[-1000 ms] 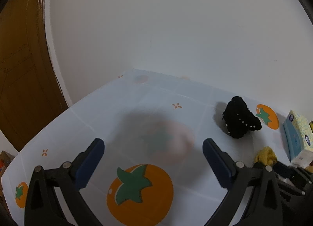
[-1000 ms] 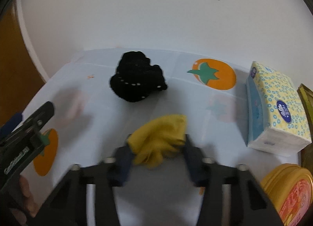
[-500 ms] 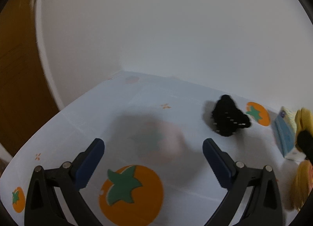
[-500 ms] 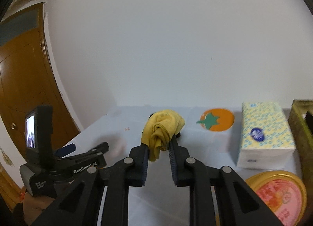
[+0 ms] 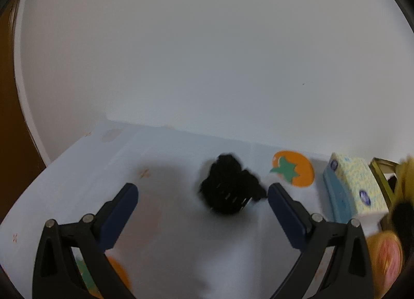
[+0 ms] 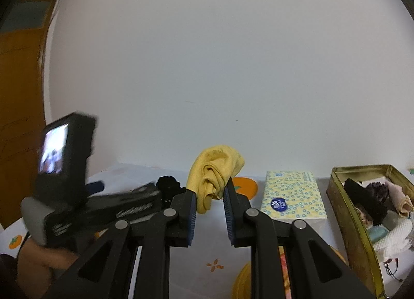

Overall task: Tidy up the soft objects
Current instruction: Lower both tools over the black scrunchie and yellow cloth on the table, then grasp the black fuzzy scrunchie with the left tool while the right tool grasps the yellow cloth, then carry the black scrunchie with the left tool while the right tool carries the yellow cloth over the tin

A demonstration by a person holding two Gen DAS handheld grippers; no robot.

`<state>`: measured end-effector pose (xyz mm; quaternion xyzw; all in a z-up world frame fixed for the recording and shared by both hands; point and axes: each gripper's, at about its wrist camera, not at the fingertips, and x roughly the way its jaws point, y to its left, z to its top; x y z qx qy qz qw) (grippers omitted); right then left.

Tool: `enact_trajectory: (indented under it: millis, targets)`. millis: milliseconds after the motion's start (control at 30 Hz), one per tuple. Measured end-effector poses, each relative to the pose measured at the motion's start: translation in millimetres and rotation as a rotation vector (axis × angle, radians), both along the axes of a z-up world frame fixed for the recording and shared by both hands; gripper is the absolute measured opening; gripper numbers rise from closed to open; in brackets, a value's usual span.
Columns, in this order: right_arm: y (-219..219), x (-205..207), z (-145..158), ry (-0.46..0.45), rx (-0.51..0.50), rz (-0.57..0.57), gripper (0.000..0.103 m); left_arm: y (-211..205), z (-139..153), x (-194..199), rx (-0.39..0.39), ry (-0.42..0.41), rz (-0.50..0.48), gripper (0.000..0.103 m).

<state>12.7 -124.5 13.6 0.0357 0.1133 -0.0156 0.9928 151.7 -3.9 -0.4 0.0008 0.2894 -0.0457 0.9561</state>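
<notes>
Since the earlier frame, the yellow cloth (image 6: 214, 169) has come up off the worktop (image 6: 212, 249) and now sits raised in front of the wall, and the left wrist view has swung right to bring the black sock (image 5: 229, 187) between its fingers.

Left wrist view: the left hand-held gripper (image 5: 203, 192) is released, its blue pads wide apart with nothing gripped. The black sock lies on the worktop (image 5: 181, 247) between the two fingers, nearer the right one and apart from both. An orange fruit print (image 5: 292, 172) lies just right of the sock. A tissue box (image 5: 354, 187) stands further right. This view is blurred at its right edge.

Right wrist view: the right hand-held gripper (image 6: 209, 192) is clenched on the yellow cloth, which bunches upward out of the pads. The tissue box (image 6: 292, 195) stands to the right on the worktop. A gold tin (image 6: 344, 211) stands open at the far right with several soft items inside. The left hand-held gripper (image 6: 124, 200) and its camera body (image 6: 64, 161) show at the left, blurred.
</notes>
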Motion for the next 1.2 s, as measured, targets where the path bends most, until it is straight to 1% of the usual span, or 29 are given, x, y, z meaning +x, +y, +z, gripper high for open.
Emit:
enact_trajectory:
  millis: [67, 133, 200, 267, 300, 333, 367, 400, 467, 500, 533, 633, 700, 900, 1033, 1100, 1133, 1200]
  targets:
    - [-3, 1, 0, 0.002, 0.008, -0.007, 0.021, -13, -1, 17, -0.008, 0.026, 0.009, 0.097]
    - [1, 4, -3, 0.002, 0.012, -0.009, 0.021, -22, -7, 34, -0.014, 0.071, 0.008, 0.085]
    - [1, 7, -2, 0.002, 0.012, -0.006, 0.021, -29, -18, 50, 0.009, 0.141, 0.037, 0.080]
    - [7, 4, 0, 0.007, 0.013, -0.004, 0.021, -30, -32, 60, -0.004, 0.192, 0.050, 0.077]
    - [7, 6, 0, 0.011, 0.015, -0.003, 0.021, -31, -39, 65, -0.004, 0.237, 0.044, 0.075]
    - [7, 8, -1, 0.018, 0.017, -0.001, 0.021, -30, -45, 70, -0.026, 0.282, 0.019, 0.071]
    - [7, 11, -3, 0.033, 0.019, 0.000, 0.021, -27, -47, 72, -0.050, 0.299, 0.004, 0.069]
    - [6, 14, -4, 0.046, 0.024, 0.001, 0.021, -25, -48, 72, -0.068, 0.304, -0.004, 0.065]
    - [4, 17, -5, 0.068, 0.038, 0.000, 0.021, -20, -47, 71, -0.105, 0.303, -0.019, 0.054]
    - [3, 17, -5, 0.066, 0.044, -0.005, 0.021, -20, -47, 70, -0.116, 0.301, -0.036, 0.044]
    - [2, 15, -5, 0.062, 0.048, -0.010, 0.021, -20, -47, 68, -0.116, 0.301, -0.048, 0.041]
    - [1, 13, -4, 0.052, 0.041, -0.018, 0.021, -22, -42, 58, -0.078, 0.270, -0.051, 0.034]
    - [2, 10, -3, 0.039, 0.032, -0.022, 0.021, -21, -37, 48, -0.058, 0.230, -0.042, 0.034]
    - [5, 1, 4, -0.030, -0.016, -0.065, 0.021, -12, -16, 4, 0.022, 0.059, -0.006, 0.034]
    - [7, 0, 6, -0.032, -0.031, -0.073, 0.022, -3, -8, -26, 0.047, -0.026, 0.014, 0.034]
    - [9, -2, 6, -0.039, -0.042, -0.077, 0.022, 1, -5, -37, 0.053, -0.053, 0.018, 0.034]
    - [11, -4, 7, -0.043, -0.047, -0.077, 0.022, 4, -2, -32, 0.054, -0.060, 0.018, 0.034]
    - [15, -7, 7, -0.049, -0.058, -0.077, 0.022, 5, 0, -43, 0.055, -0.078, 0.023, 0.034]
